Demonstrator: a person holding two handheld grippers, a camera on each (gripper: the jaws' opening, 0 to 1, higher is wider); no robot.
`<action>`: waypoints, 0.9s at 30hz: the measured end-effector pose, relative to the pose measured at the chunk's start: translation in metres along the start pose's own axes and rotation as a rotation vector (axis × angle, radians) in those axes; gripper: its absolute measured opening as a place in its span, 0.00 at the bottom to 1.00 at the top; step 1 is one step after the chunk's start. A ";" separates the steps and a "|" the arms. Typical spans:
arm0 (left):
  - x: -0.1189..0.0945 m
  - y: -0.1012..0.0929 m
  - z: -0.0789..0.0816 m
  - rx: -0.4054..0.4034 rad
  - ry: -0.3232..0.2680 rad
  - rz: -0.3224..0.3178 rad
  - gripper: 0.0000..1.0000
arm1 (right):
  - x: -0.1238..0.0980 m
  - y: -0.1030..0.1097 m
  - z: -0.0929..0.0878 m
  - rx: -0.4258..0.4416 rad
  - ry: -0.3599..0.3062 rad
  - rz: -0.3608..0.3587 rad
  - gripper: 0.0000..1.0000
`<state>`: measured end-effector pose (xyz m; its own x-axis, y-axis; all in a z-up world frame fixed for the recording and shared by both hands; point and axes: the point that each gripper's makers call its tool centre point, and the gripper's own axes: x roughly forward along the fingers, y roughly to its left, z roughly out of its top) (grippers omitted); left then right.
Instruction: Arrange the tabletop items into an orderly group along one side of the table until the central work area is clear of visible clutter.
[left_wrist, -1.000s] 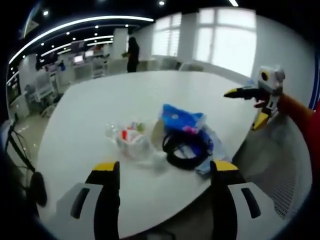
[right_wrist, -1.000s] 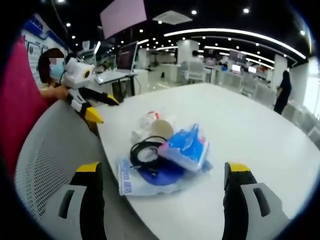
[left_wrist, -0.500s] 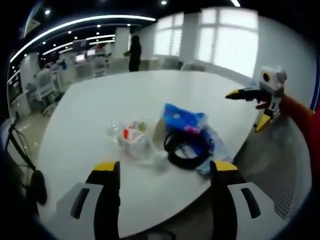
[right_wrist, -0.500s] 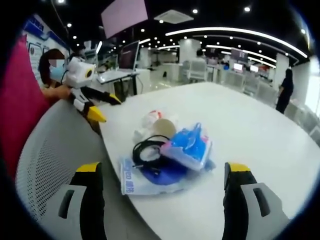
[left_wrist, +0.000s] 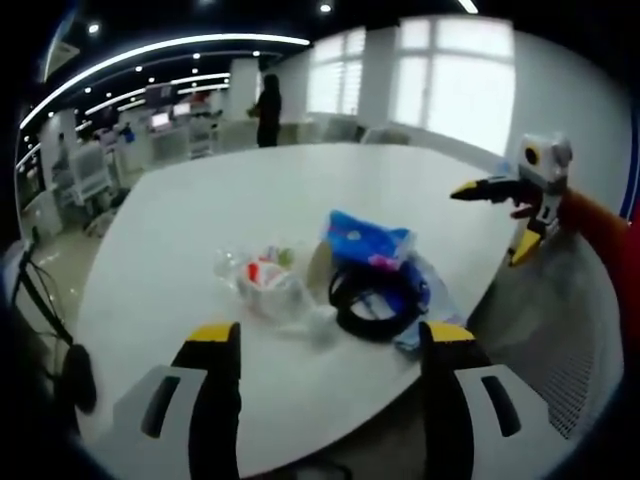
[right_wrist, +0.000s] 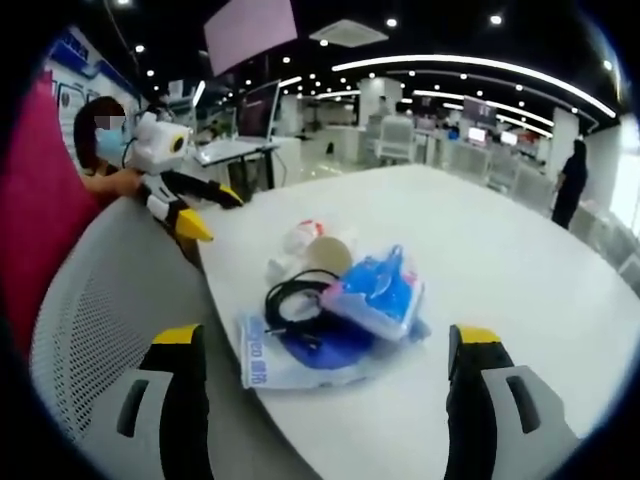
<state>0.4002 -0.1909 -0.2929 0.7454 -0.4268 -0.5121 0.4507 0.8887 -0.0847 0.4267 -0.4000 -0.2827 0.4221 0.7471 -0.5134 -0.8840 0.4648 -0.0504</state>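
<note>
White, smooth, rounded worktop (left_wrist: 180, 250). Near its edge, one cluster: one glossy blue pouch (right_wrist: 378, 293), one coiled black cable (left_wrist: 368, 297) on a flat blue-white packet (right_wrist: 275, 363), one crinkled clear bag (left_wrist: 262, 278) holding small coloured items. Left hand-held gripper (left_wrist: 328, 345) and right hand-held gripper (right_wrist: 328, 345): both released, empty, short of the cluster.

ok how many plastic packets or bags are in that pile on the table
3, as far as shows: a blue packet on top, a flat white-and-blue bag under the black cable coil, and a crumpled clear bag beside them. More may be hidden underneath.
</note>
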 end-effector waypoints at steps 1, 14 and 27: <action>0.000 0.000 0.000 0.001 0.000 0.000 0.70 | 0.000 0.000 0.000 -0.001 0.003 0.000 1.00; 0.000 0.000 0.004 -0.010 -0.025 -0.010 0.69 | 0.002 0.002 -0.006 0.005 0.031 0.005 1.00; 0.004 0.001 0.006 0.043 -0.001 -0.048 0.71 | 0.002 -0.003 -0.009 0.023 0.045 -0.005 1.00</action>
<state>0.4069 -0.1926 -0.2898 0.7231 -0.4688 -0.5073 0.5062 0.8593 -0.0726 0.4280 -0.4041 -0.2916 0.4162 0.7229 -0.5515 -0.8769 0.4796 -0.0331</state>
